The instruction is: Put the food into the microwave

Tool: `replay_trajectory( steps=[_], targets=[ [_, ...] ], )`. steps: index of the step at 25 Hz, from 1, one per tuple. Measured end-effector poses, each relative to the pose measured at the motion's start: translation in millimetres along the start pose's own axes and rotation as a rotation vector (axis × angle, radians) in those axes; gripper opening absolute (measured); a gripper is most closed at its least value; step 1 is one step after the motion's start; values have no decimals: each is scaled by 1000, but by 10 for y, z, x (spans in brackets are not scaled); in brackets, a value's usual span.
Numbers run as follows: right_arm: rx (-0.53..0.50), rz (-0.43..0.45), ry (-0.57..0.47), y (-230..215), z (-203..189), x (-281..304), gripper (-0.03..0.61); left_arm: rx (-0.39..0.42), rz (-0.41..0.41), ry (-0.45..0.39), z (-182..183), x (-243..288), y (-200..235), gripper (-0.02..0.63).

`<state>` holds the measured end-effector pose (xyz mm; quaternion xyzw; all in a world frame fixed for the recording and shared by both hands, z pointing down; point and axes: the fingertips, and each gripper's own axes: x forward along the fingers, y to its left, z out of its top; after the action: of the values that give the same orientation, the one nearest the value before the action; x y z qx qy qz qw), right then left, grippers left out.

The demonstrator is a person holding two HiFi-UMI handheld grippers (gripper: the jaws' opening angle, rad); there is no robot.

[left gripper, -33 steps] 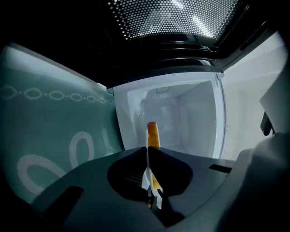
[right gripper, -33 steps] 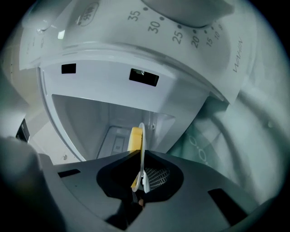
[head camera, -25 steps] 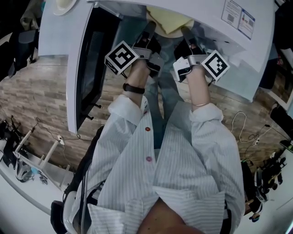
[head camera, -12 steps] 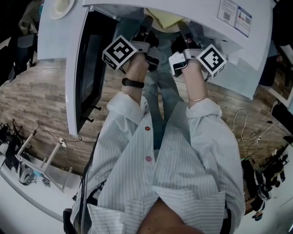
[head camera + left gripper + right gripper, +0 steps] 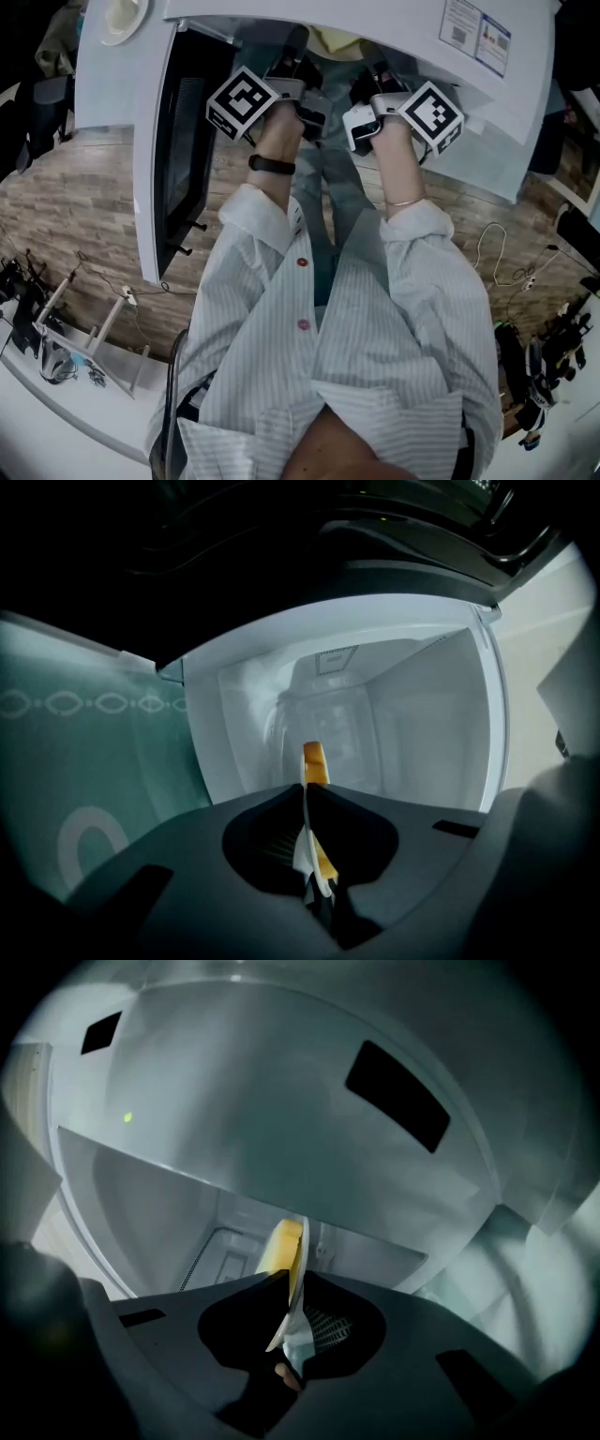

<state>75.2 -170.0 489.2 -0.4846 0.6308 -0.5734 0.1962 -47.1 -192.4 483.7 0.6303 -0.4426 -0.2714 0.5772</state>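
Observation:
A thin white plate with yellow food point(image 5: 336, 39) hangs between my two grippers at the mouth of the white microwave point(image 5: 403, 23), whose door point(image 5: 155, 141) stands open to the left. The left gripper point(image 5: 296, 54) is shut on the plate's left rim. In the left gripper view that gripper point(image 5: 306, 794) pinches the plate point(image 5: 314, 761) edge-on, facing the pale cavity point(image 5: 412, 724). The right gripper point(image 5: 373, 67) grips the other rim. In the right gripper view its jaws point(image 5: 292, 1279) are opening, with the plate point(image 5: 283, 1246) still between them.
A white dish point(image 5: 122, 17) sits on top of the microwave and a printed label point(image 5: 473, 33) is stuck on its casing. Wooden floor point(image 5: 84, 206) lies below, with a rack and cables point(image 5: 66, 328) at lower left and more cables point(image 5: 511, 267) at right.
Both grippers have moved deeper into the microwave with the plate. Less of the yellow food shows in the head view now.

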Motion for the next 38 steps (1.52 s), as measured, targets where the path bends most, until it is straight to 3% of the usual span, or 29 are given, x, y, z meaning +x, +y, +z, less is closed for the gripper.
replay_trajectory(
  steps=[11,22,38],
  targets=[
    [-45,-6,-44,121,77,142,56,11,-3,-16,128,97,-48,18],
    [-83,-35,-49,174,73,170,90,111,69,12,136,104,-71,32],
    [-209,-109,-8,217,70,168,181,173,101,23,166,95,-131,133]
  ],
)
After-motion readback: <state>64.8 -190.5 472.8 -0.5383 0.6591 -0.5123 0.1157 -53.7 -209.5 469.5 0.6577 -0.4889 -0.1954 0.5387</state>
